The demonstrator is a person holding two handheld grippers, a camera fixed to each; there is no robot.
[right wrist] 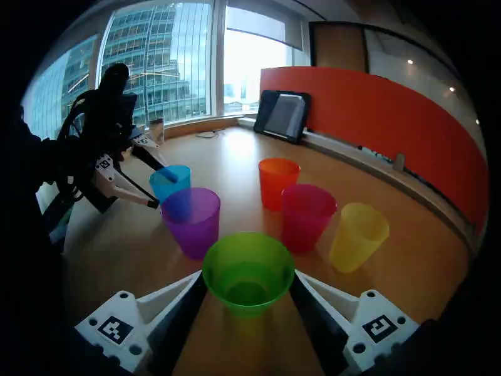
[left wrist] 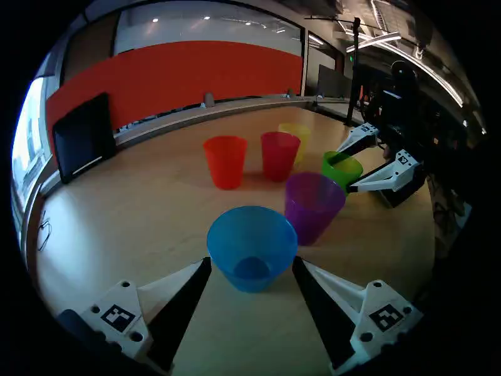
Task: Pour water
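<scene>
Left gripper (left wrist: 252, 266) closed to cup width, both fingers (left wrist: 185, 301) against blue cup (left wrist: 252, 247); right gripper (right wrist: 248, 282) likewise clamps green cup (right wrist: 248, 272). Both upright on table (left wrist: 125, 213), away from its edges, gripped below rims, presumably for steady tipping

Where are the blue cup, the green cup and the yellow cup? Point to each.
blue cup (left wrist: 252, 268): left gripper view, on its inside bottom.
green cup (right wrist: 248, 292): right gripper view, on its inside bottom.
yellow cup (right wrist: 358, 235): right gripper view, on its outer wall.
</scene>
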